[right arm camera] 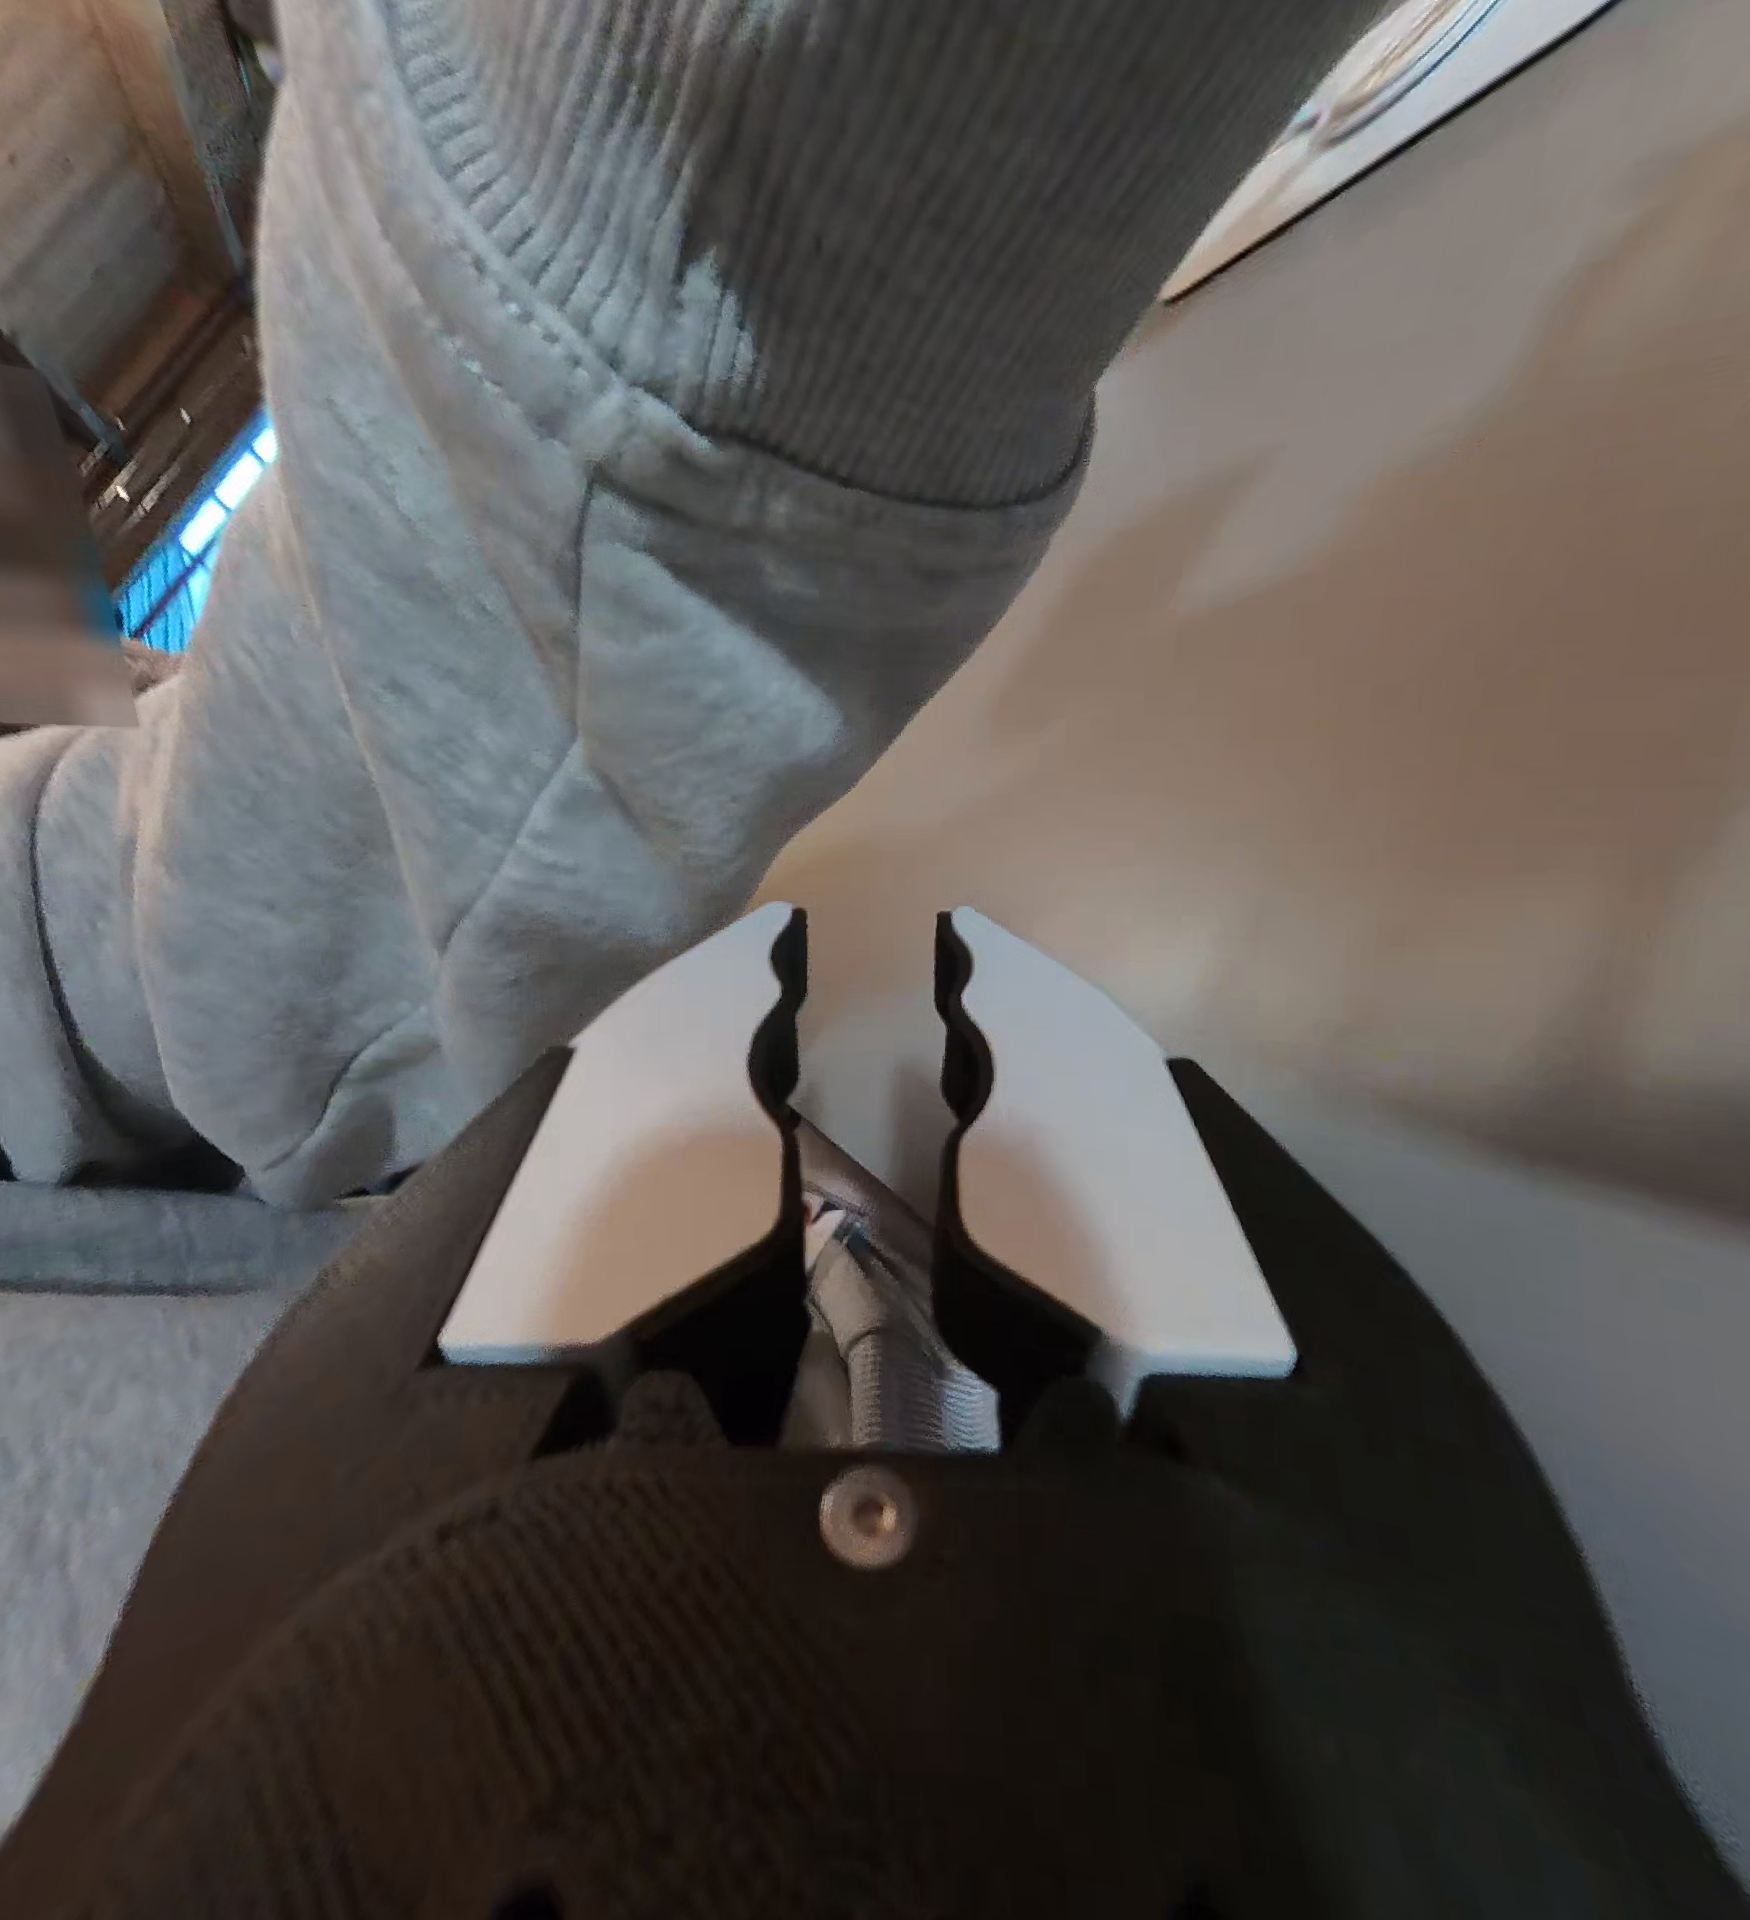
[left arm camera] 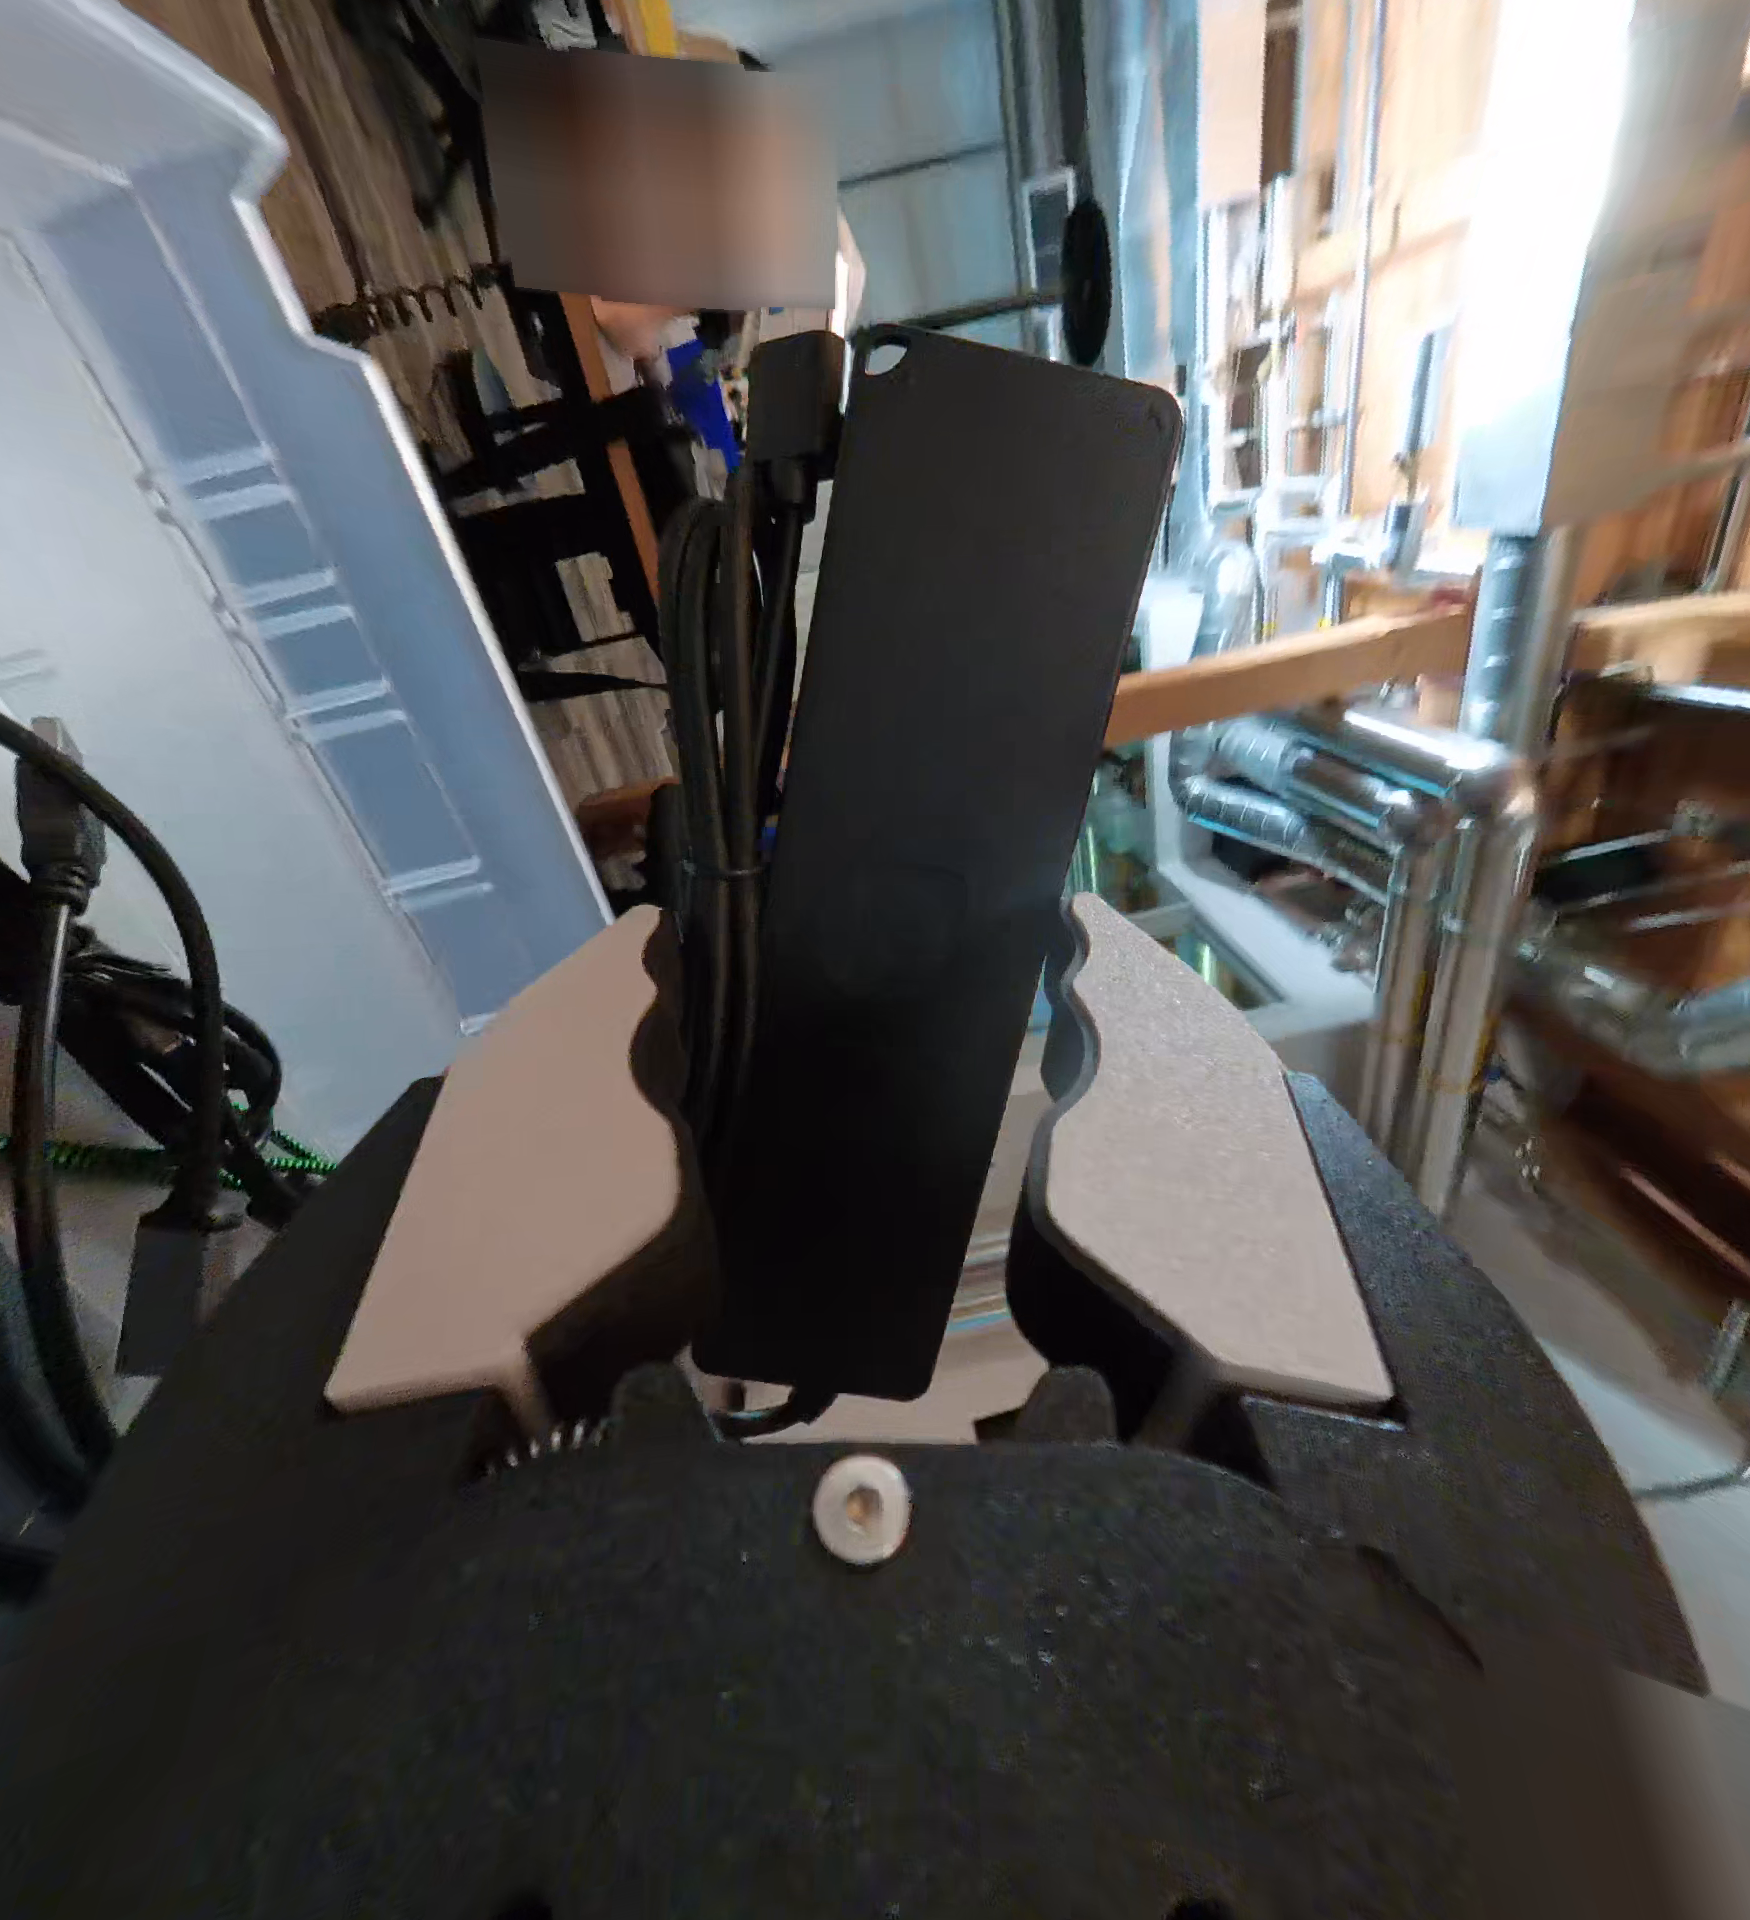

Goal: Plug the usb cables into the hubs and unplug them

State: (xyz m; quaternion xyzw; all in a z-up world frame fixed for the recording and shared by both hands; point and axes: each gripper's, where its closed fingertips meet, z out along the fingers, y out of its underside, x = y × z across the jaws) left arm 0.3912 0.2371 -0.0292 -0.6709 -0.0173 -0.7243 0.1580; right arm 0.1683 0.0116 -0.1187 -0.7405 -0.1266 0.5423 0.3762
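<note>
My left gripper (left arm camera: 866, 914) is shut on a flat black USB hub (left arm camera: 964, 727) and holds it upright, raised in the air. The hub's own black cable (left arm camera: 725, 665) is tied in a bundle along its left side, with a black plug (left arm camera: 798, 416) at the top. My right gripper (right arm camera: 871, 920) points upward with its jaws a narrow gap apart. A silver USB plug (right arm camera: 840, 1184) on a grey braided cable (right arm camera: 871, 1351) sits deep between the jaws, against the left finger (right arm camera: 642, 1143).
A clear plastic bin (left arm camera: 175, 520) stands at the left. Loose black cables (left arm camera: 123, 935), one with a USB plug (left arm camera: 55, 821), and a green braided cable (left arm camera: 123, 1153) lie beside it. A person's grey sleeve (right arm camera: 538, 520) fills the upper left of the right wrist view.
</note>
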